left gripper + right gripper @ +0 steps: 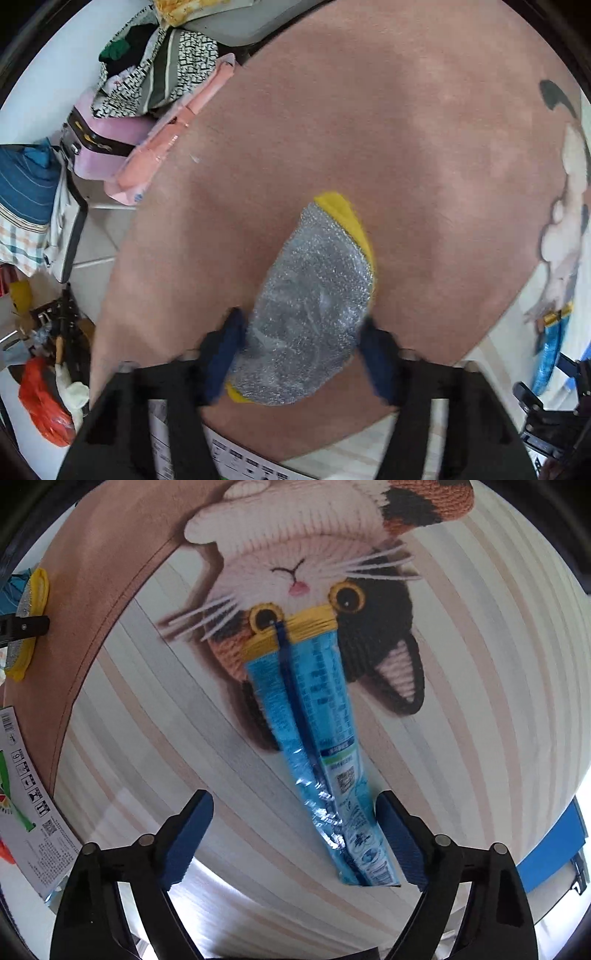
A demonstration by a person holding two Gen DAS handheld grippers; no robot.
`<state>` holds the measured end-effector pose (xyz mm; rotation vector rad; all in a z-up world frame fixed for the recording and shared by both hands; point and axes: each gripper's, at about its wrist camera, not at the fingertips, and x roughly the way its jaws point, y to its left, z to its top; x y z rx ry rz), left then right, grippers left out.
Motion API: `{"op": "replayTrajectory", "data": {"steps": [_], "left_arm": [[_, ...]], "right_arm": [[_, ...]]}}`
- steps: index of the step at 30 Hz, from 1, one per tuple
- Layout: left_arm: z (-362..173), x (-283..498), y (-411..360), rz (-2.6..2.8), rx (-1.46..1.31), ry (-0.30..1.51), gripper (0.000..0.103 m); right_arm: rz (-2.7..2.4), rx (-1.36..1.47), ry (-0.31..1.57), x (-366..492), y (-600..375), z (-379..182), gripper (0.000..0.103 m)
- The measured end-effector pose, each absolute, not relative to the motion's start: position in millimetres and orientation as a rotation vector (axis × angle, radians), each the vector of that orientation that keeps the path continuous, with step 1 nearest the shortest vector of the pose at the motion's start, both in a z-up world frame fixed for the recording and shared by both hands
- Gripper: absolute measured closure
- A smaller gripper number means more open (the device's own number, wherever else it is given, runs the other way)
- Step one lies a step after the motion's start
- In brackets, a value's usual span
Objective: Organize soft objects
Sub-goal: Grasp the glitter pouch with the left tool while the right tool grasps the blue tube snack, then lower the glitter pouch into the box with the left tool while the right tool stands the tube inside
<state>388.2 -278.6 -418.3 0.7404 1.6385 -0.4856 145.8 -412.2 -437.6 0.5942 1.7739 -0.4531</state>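
My left gripper [301, 343] is shut on a silver-and-yellow scouring sponge [314, 306], held above a brown-pink mat [369, 129]. The sponge also shows at the far left edge of the right wrist view [31, 602], pinched by the left gripper's black fingers. My right gripper [295, 834] is open. A long blue plastic packet [314, 738] with a yellow end lies between its blue pads, over a cat-print striped cloth [443, 664]. The packet's near end lies close to the right pad [399, 842]; I cannot tell if they touch.
A pile of clothes [155, 55], a pink case [107, 144] and a pink packet [162, 147] sit at the mat's far left. An orange bag [40, 402] and clutter lie on the floor. A printed box [22, 794] lies left of the cloth.
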Motion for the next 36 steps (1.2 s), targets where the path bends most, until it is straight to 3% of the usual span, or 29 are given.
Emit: {"op": "replayTrajectory", "data": {"steps": [4,6,9,15,23,32,36], "left_arm": [[-418.7,370.4,-278.4,-0.486,0.729,1.649,0.052],[-418.3,361.0,-273.0,-0.480,0.692,1.658,0.053],[-416.4,344.7,-264.9,-0.464,0.655,1.665,0.053],[-396.0,315.8,-252.6,-0.468,0.511,1.680,0.053],[-307.1,266.3,-220.3,-0.529,0.207,1.569,0.053],[-212.5,240.2,-94.8,-0.418,-0.054,1.419,0.053],[-200.7,240.4,-18.5,-0.306,-0.110,1.398,0.053]], "right_arm": [[-0.483,0.518,1.768,142.9,-409.6,-433.1,0.031],[-0.485,0.497,1.744,138.8,-415.3,-427.6,0.057],[-0.494,0.505,1.731,133.0,-417.6,-423.3,0.078],[-0.460,0.524,1.706,129.1,-407.6,-413.0,0.088],[-0.312,0.580,1.591,129.7,-361.9,-349.7,0.089],[-0.080,0.446,1.485,164.7,-267.0,-245.6,0.089],[0.009,0.375,1.462,185.3,-204.9,-217.4,0.089]]}}
